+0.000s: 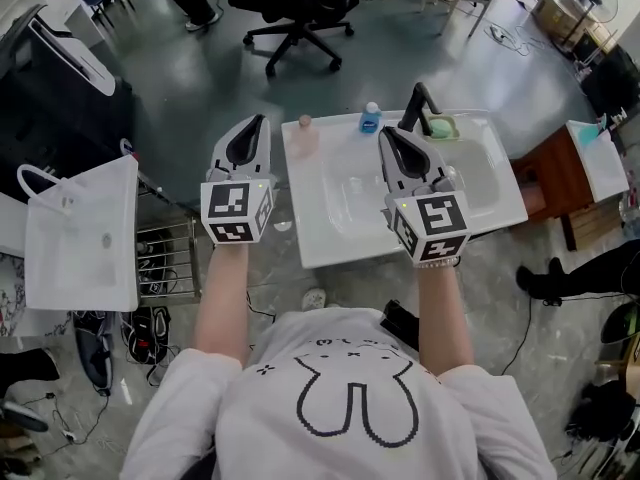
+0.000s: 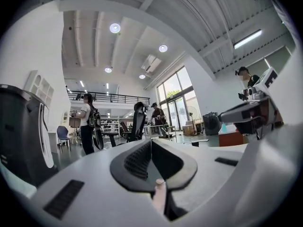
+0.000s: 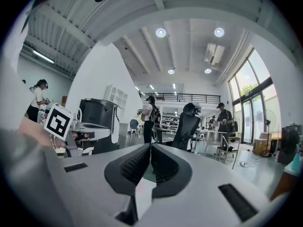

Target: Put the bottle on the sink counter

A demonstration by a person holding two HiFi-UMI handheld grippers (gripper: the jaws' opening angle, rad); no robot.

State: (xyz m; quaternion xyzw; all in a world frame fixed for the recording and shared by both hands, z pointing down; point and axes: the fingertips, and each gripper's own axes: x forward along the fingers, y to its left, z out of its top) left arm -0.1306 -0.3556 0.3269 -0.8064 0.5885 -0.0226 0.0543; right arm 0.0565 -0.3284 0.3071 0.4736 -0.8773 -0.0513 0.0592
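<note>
A small pale pink bottle [image 1: 305, 128] stands upright on the far left corner of the white sink counter [image 1: 400, 243]. My left gripper [image 1: 260, 120] hangs shut and holding nothing just left of the counter, a short way from the bottle. In the left gripper view the jaws [image 2: 150, 143] are pressed together, and the bottle [image 2: 159, 197] shows low down beneath them. My right gripper [image 1: 386, 134] hovers over the basin, shut with nothing in it. In the right gripper view its jaws [image 3: 150, 148] meet with nothing between them.
A blue-capped bottle [image 1: 370, 118], a black faucet [image 1: 420, 103] and a green soap dish [image 1: 441, 126] line the counter's back edge. A second white sink [image 1: 80, 233] and a wire rack [image 1: 165, 258] stand at the left. A wooden cabinet [image 1: 550, 173] is on the right and an office chair [image 1: 300, 8] is behind.
</note>
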